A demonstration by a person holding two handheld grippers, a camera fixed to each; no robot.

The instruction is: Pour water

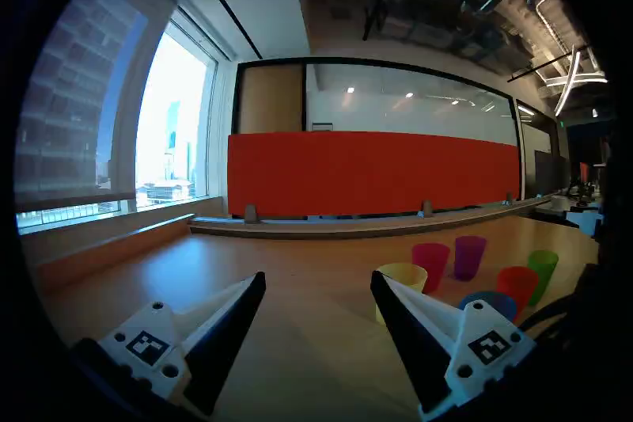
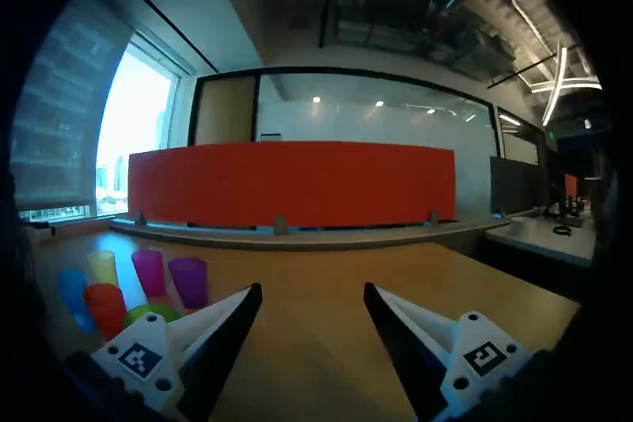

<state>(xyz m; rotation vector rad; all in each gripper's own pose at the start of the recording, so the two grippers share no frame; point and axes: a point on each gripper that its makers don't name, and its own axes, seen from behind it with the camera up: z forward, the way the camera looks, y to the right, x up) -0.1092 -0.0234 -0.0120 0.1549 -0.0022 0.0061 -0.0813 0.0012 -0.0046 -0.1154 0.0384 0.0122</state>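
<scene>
Your left gripper (image 1: 316, 287) is wide open with nothing in it, pointing across the wood surface (image 1: 301, 256). The yellow cup (image 1: 402, 273) sits just past its right finger. The pink cup (image 1: 430, 262), purple cup (image 1: 468, 256), red cup (image 1: 518, 283), green cup (image 1: 544, 264) and blue cup (image 1: 498, 302) are bunched to the right of it. Your right gripper (image 2: 311, 295) is wide open and empty too, with that same bunch near its left finger. A red panel (image 1: 372, 172) runs along the far edge.
</scene>
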